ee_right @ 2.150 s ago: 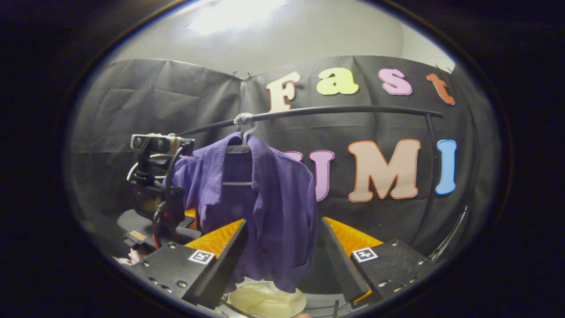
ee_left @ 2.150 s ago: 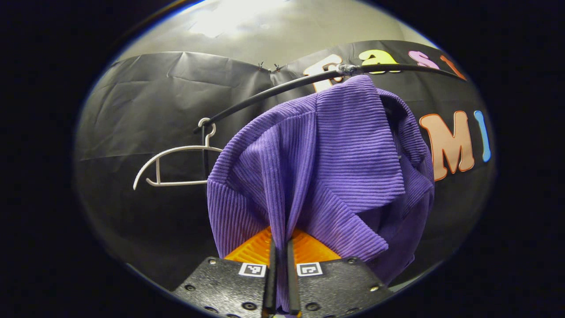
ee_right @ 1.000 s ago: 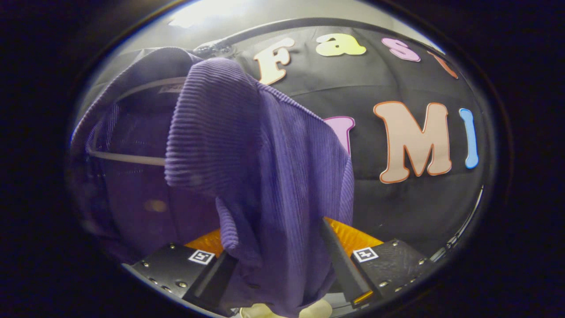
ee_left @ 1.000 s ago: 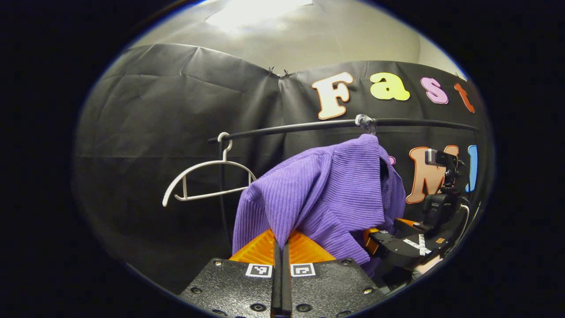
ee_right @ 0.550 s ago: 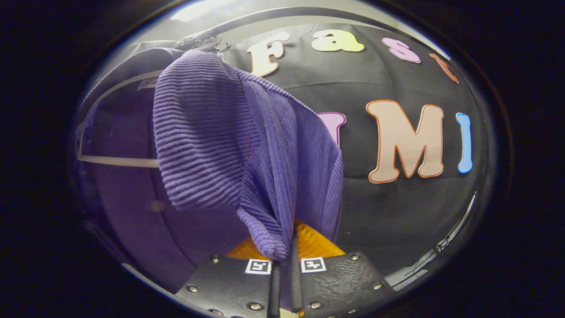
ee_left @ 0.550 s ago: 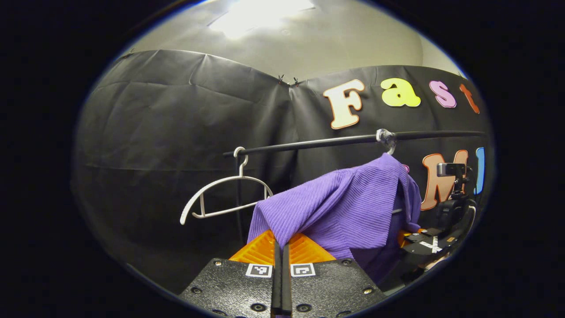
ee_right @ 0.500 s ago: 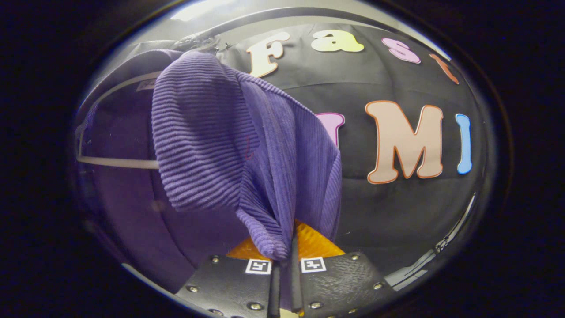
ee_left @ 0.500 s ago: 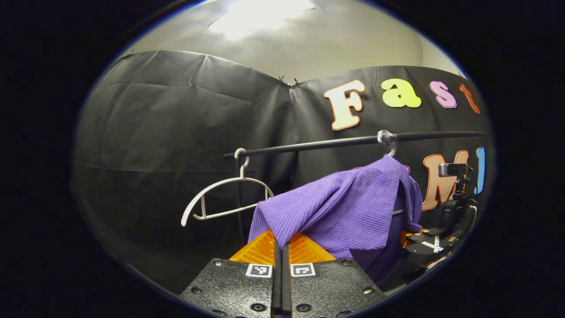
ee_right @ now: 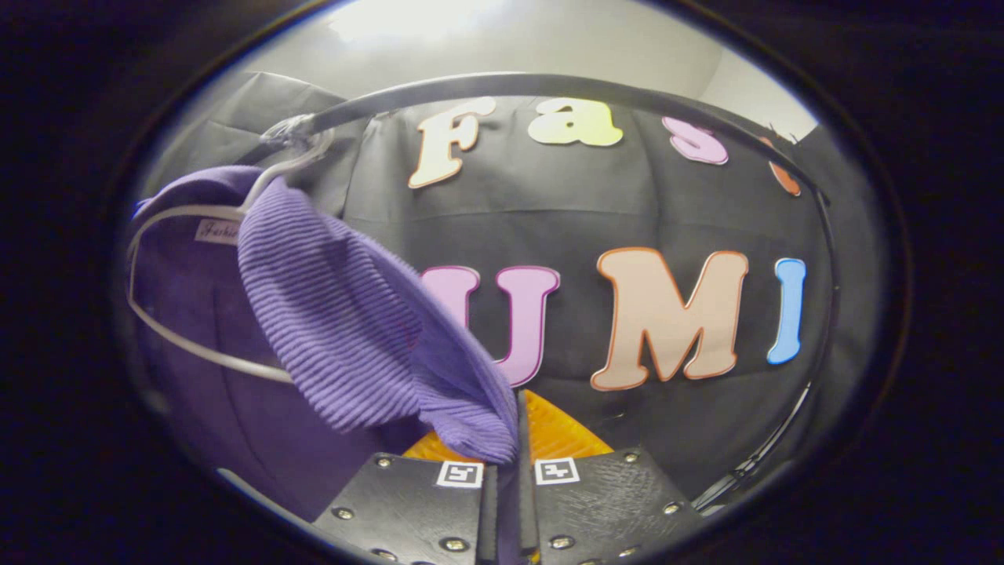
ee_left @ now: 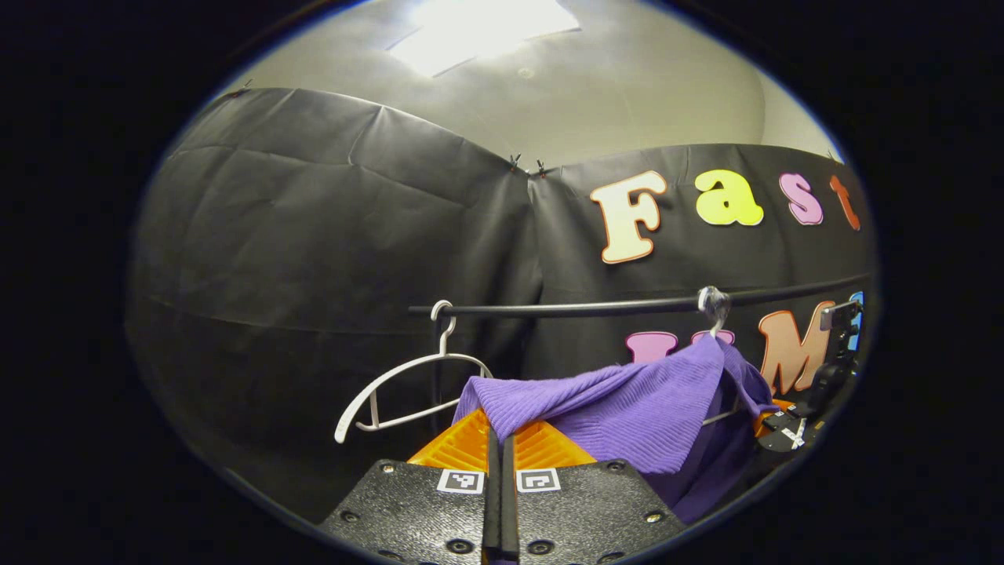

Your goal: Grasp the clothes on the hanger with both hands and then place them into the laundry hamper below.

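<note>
hanging from a black rail [ee_left: 596, 307], the purple garment [ee_left: 627, 408] was stretched sideways, partly on its white hanger [ee_right: 196, 357], whose hook sat on the rail. the left gripper [ee_left: 500, 471] had its fingers pressed together on one end of the cloth. the right gripper [ee_right: 506, 479] pinched another fold of it low in the right gripper view. an empty white hanger [ee_left: 408, 384] hung nearby, at the rail's end.

Both views look slightly upward at the booth wall; both share the rail [ee_left: 596, 308] and purple shirt [ee_right: 345, 329].
</note>
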The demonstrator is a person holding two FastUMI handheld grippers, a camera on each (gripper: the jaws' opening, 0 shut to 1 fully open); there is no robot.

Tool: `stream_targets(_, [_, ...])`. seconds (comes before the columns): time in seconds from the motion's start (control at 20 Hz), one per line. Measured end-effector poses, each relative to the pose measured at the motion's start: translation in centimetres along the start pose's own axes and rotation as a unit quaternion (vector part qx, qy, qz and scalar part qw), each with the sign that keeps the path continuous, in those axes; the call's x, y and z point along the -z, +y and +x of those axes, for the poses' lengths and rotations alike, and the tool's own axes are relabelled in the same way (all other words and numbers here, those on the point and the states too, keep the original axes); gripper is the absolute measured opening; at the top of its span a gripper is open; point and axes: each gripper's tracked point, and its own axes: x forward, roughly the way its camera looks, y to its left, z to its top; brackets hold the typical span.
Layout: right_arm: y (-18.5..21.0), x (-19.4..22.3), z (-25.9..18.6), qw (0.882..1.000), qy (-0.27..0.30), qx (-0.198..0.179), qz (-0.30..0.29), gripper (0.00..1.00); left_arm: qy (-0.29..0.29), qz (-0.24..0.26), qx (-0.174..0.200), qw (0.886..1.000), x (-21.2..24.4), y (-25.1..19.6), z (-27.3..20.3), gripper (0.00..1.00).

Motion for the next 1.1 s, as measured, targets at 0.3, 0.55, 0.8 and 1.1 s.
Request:
stream_targets(0.3, [-1.2,-2.7,1.5,0.999,-0.034,0.012,-0.011,0.10,-0.009,-0.005,0.011,1.000,-1.5,1.1,2.3,0.01])
stream_targets(0.55, [-1.9,-4.1,2.5,0.999,-0.048,0.016,0.005,0.10,-0.007,-0.018,0.029,0.999,-2.2,1.4,4.1,0.01])
stream_targets(0.8, [-2.1,-5.3,3.3,0.998,-0.062,0.015,0.016,0.10,-0.001,-0.030,0.044,0.999,-2.4,1.8,6.1,0.03])
stream_targets(1.1, [-2.0,-6.2,4.1,0.997,-0.076,0.009,0.022,0.10,0.019,-0.054,0.073,0.996,-2.3,2.1,8.1,0.01])
